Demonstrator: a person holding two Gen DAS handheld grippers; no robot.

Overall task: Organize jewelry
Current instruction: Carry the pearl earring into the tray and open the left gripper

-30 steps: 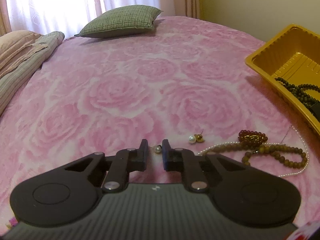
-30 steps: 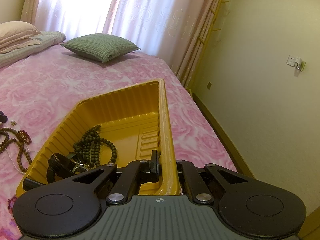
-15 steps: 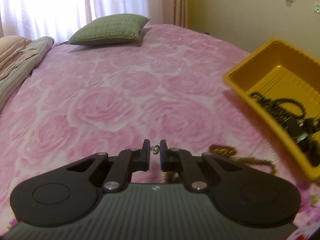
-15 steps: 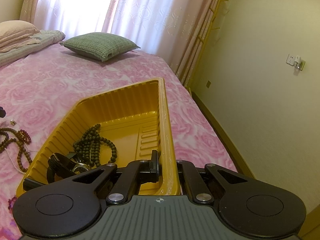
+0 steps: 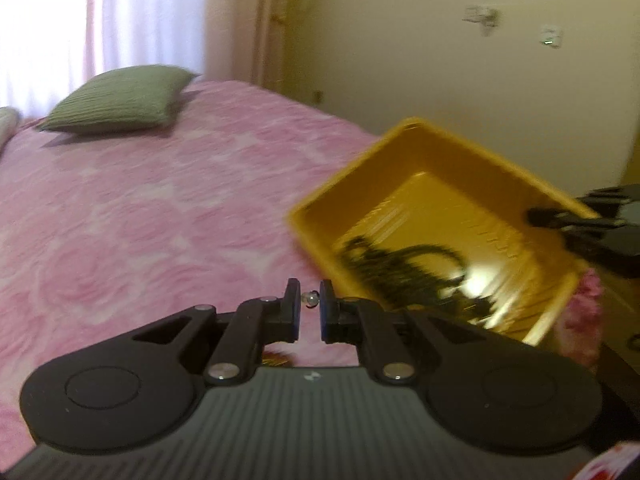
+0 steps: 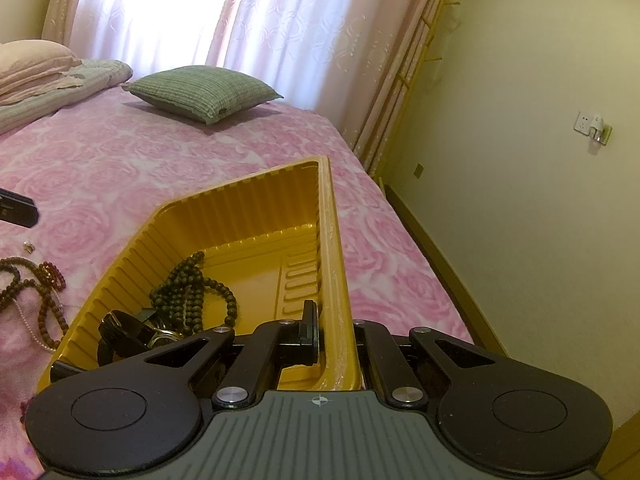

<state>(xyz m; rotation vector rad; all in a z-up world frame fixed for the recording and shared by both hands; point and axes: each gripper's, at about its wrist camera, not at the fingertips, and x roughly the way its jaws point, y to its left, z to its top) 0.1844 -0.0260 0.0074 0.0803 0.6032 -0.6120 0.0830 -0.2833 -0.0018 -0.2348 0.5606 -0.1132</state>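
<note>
Now the left gripper [image 5: 310,300], pinching a small pearl earring [image 5: 310,299], has swung toward the yellow tray [image 5: 400,148] at frame right; the right gripper [image 6: 334,330] clamps the tray's rim.

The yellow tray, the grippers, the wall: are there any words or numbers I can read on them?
No readable words or numbers anywhere.
Yellow tray: ribbed plastic only, no label.
Right gripper: a small crosshair mark on its body, no letters.
Left gripper: a tiny pale mark on its body, too blurred to read.
Wall socket: nothing written that shows.
</note>
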